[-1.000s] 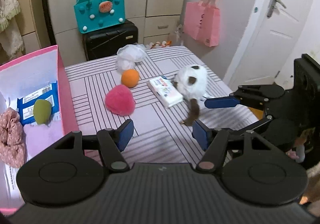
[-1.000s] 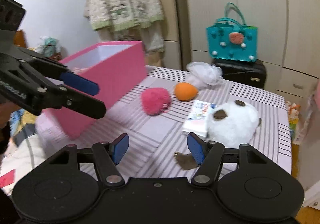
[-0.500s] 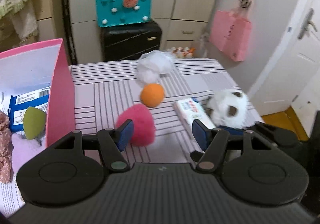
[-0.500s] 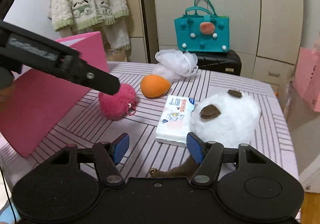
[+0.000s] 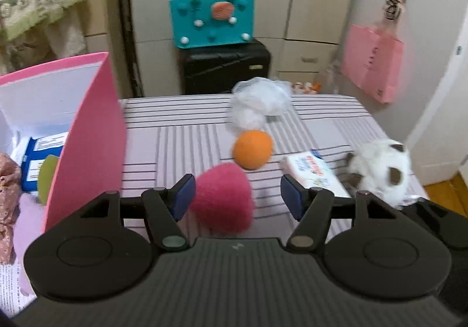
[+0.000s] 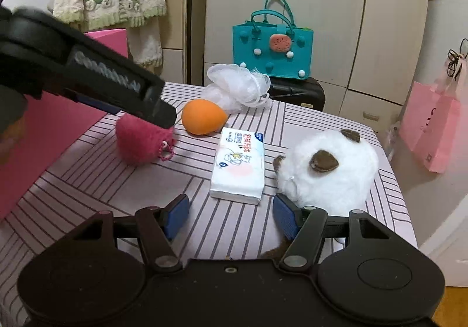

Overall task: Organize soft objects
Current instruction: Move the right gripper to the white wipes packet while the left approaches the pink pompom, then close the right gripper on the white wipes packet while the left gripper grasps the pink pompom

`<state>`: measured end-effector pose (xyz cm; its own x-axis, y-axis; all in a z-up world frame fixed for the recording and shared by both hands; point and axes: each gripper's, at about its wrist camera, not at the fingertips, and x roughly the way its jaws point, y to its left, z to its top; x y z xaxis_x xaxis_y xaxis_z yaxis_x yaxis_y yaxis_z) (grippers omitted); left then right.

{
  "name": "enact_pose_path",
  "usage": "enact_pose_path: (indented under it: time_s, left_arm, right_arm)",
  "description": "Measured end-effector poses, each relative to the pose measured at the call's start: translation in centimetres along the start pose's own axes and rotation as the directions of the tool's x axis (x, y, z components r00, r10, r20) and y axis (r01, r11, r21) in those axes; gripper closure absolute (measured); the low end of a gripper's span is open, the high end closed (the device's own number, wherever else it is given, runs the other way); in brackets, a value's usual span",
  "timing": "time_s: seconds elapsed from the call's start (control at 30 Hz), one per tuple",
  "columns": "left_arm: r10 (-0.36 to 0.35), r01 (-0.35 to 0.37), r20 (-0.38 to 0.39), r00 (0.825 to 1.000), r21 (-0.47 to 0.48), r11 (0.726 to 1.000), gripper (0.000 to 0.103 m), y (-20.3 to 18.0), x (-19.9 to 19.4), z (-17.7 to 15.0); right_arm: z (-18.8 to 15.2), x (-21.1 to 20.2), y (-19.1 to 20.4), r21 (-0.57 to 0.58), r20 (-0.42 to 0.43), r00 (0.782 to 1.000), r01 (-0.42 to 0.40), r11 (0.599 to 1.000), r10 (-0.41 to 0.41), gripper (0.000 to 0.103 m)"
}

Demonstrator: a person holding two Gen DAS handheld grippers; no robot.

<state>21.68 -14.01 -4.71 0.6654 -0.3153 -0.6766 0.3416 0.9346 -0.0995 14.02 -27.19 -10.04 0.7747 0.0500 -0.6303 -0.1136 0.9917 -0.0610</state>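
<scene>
**Left gripper at the pink knitted pouch; right gripper by the plush toy**

The left gripper [image 5: 235, 194] is seen with its jaws spread wide; the pink knitted pouch [image 5: 223, 200] lies between the blue pads, closer to the left pad, and whether it is touched cannot be told. Nothing is pinched. In the right wrist view the left gripper [image 6: 163, 118] is seen reaching over the pouch [image 6: 140, 141], whose small loop points toward the tissue pack.

The right gripper [image 6: 229, 213] is likewise held with jaws spread and nothing clamped. The white plush toy [image 6: 330, 169], with brown patches, lies just beyond the right pad, at the right edge of the striped table [image 6: 87, 189]. The tissue pack [image 6: 239, 166] lies just beside the toy, ahead of the gap between the pads.

The orange sponge egg [image 6: 203, 116] rests behind the pouch, near it. The white mesh bath puff [image 6: 237, 87] sits just behind the egg.

The pink box [image 5: 87, 137] stands open at the left of the table. A blue-and-white packet [image 5: 38, 163], a green sponge egg [image 5: 46, 178] and a pinkish floral fabric item [image 5: 8, 189] are visible inside it.
</scene>
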Motion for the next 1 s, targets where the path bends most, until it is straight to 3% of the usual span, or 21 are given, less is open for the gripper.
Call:
enact_pose_path:
  time_s: [0.37,0.43,0.53,0.8,1.0]
  left_arm:
    - [0.061,-0.061,-0.022,0.998,-0.014,0.998,0.040,0.1,2.0,-0.9]
    - [0.057,-0.057,-0.016,0.998,-0.007,0.998,0.040,0.0,2.0,-1.1]
    - [0.069,-0.069,-0.003,0.998,-0.001,0.998,0.043,0.0,2.0,-1.1]
    - [0.080,-0.081,0.016,0.997,0.025,0.996,0.073,-0.1,1.6,-1.4]
    - [0.067,-0.068,0.028,0.997,0.038,0.997,0.085,-0.2,0.4,-2.0]
  right_arm:
    - [1.7,1.8,0.2,-0.021,-0.013,1.000,0.010,1.000,-0.010,0.036]
    - [1.7,1.8,0.1,-0.002,-0.008,1.000,0.009,1.000,-0.009,0.052]
    - [1.5,1.4,0.2,0.002,-0.004,1.000,0.018,1.000,-0.018,0.056]
    - [0.5,-0.9,0.3,-0.003,-0.001,1.000,-0.011,1.000,0.011,0.056]
    - [-0.2,-2.4,-0.1,0.002,-0.016,0.999,-0.045,0.999,0.045,0.056]
